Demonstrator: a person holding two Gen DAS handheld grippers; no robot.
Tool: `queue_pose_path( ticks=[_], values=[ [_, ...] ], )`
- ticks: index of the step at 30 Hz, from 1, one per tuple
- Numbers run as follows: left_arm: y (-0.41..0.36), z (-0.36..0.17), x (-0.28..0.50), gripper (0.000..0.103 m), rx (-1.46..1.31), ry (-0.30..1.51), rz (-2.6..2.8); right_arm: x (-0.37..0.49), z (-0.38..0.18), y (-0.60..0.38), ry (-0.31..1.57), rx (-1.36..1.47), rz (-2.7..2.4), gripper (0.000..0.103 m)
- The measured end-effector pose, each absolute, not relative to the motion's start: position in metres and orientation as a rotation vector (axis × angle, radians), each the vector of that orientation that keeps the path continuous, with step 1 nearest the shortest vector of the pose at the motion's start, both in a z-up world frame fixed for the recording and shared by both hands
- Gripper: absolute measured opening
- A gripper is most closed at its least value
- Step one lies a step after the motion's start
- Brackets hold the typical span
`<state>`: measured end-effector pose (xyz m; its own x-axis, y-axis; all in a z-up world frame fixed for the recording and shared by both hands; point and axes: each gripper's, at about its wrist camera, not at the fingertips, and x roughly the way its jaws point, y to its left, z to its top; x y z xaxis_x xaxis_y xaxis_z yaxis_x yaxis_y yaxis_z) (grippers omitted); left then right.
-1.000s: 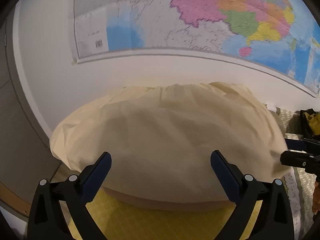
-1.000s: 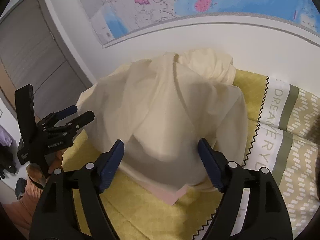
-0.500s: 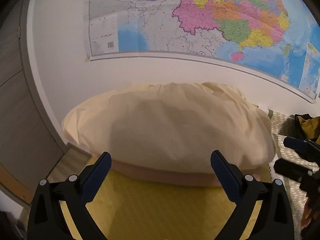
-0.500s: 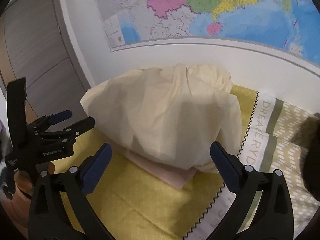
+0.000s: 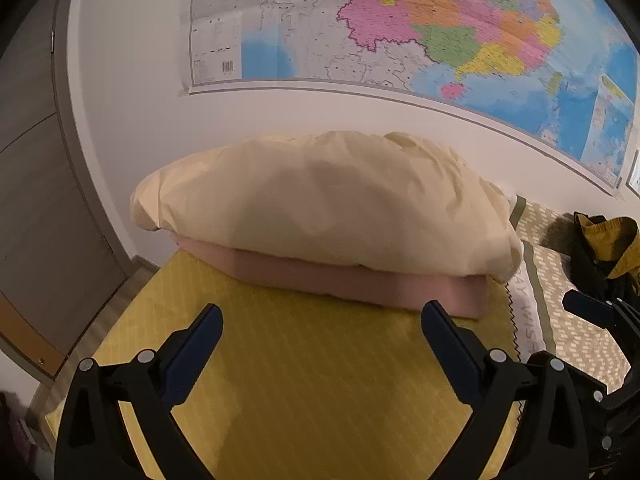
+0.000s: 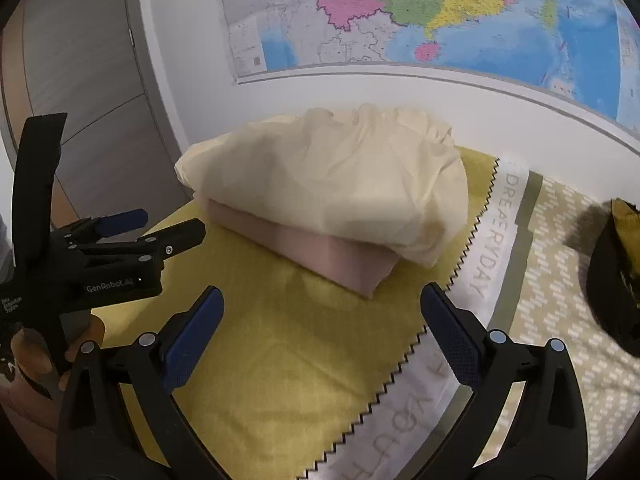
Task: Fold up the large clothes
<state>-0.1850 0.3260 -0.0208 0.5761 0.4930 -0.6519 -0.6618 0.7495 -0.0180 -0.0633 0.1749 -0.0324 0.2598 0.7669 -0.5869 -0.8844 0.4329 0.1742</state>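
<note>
both grippers, left gripper (image 5: 320, 344) and right gripper (image 6: 320, 322), fingers wide open, holding nothing. cream garment (image 5: 328, 204) looks light, soft and floppy; i'd pinch its corners.

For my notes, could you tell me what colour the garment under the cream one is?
Pale pink garment; clearest in the right wrist view.

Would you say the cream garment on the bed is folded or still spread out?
Folded: the cream garment lies as a compact bundle stacked on a folded pink garment, with neither tool touching it.
</note>
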Motion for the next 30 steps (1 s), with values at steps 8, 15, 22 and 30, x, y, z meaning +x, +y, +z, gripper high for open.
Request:
queue_pose_path(
  ticks=[8, 15, 22, 30],
  values=[
    [0.305, -0.020, -0.194, 0.096, -0.249, 0.674, 0.697, -0.071, -0.035, 0.160, 0.670, -0.184, 1.143, 0.097],
    [0.293, -0.019, -0.202, 0.096, -0.252, 0.673, 0.697, -0.080, -0.035, 0.151, 0.662, -0.181, 1.155, 0.097],
    [0.284, -0.014, -0.208, 0.096, -0.234, 0.657, 0.699, -0.086, -0.032, 0.142, 0.646, -0.169, 1.154, 0.097],
    [0.275, -0.012, -0.214, 0.096, -0.233, 0.651, 0.697, -0.093, -0.029, 0.133, 0.631, -0.161, 1.153, 0.097]
  ],
)
